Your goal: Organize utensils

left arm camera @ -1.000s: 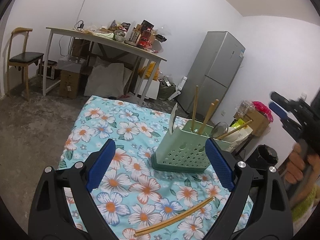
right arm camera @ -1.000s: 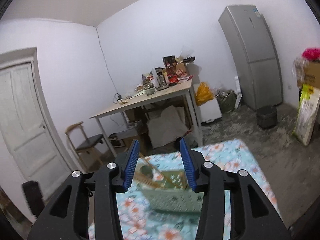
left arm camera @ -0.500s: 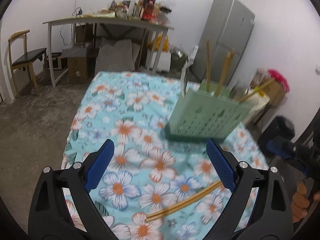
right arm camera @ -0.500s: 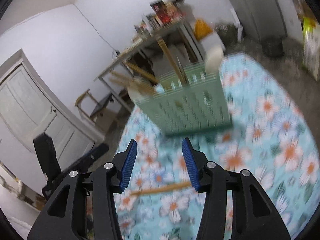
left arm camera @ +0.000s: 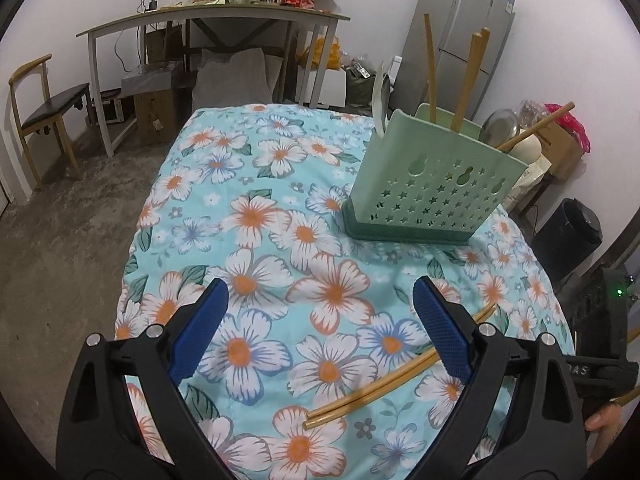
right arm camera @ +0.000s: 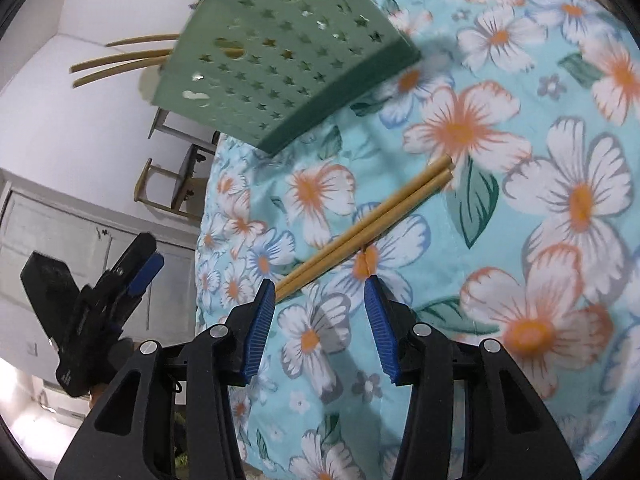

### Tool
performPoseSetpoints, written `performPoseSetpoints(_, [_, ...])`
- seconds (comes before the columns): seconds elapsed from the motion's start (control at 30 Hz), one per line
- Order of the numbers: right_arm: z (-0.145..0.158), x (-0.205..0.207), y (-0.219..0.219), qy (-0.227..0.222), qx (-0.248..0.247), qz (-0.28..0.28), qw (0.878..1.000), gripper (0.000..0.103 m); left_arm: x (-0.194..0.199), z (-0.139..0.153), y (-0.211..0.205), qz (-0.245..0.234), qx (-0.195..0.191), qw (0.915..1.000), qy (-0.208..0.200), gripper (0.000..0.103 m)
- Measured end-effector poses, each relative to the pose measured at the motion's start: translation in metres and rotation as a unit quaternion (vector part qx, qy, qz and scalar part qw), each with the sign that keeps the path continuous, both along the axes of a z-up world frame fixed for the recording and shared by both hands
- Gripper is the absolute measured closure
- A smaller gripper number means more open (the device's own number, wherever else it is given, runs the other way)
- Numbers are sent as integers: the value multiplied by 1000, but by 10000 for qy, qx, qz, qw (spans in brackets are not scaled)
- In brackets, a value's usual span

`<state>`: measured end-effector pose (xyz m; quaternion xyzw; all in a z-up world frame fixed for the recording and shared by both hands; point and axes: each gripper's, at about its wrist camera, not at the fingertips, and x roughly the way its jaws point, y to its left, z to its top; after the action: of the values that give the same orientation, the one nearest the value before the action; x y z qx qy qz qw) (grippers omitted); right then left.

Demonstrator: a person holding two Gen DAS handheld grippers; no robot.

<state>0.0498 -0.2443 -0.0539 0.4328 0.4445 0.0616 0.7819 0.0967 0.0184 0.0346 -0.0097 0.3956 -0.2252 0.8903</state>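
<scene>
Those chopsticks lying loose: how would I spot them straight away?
Find the table under the flowered tablecloth and its green holder. Nearer than the holder, a pair of chopsticks lies flat on the cloth, side by side; every other utensil stands in the holder.

Left wrist view: looks forward and downward over the floral tablecloth, with the green utensil holder ahead to the right, at middle distance. Right wrist view: rolled, close above the cloth, holder at upper left. Both share the holder and the chopsticks lying near it.
</scene>
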Motion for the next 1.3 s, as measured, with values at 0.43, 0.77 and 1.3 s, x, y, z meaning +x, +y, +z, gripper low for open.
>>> performPoseSetpoints(0.43, [-20,20,-24,39,332,-625,9975,85,6,-3,2,30,-48,10000,54,14])
performPoseSetpoints(0.77, [-22,3,-38,64,656,-628,9958,86,8,-4,0,-3,-57,10000,75,14])
performPoseSetpoints(1.3, [-18,-38,-68,317,805,-321,9957,87,3,10,-27,-676,34,9974,-254,14])
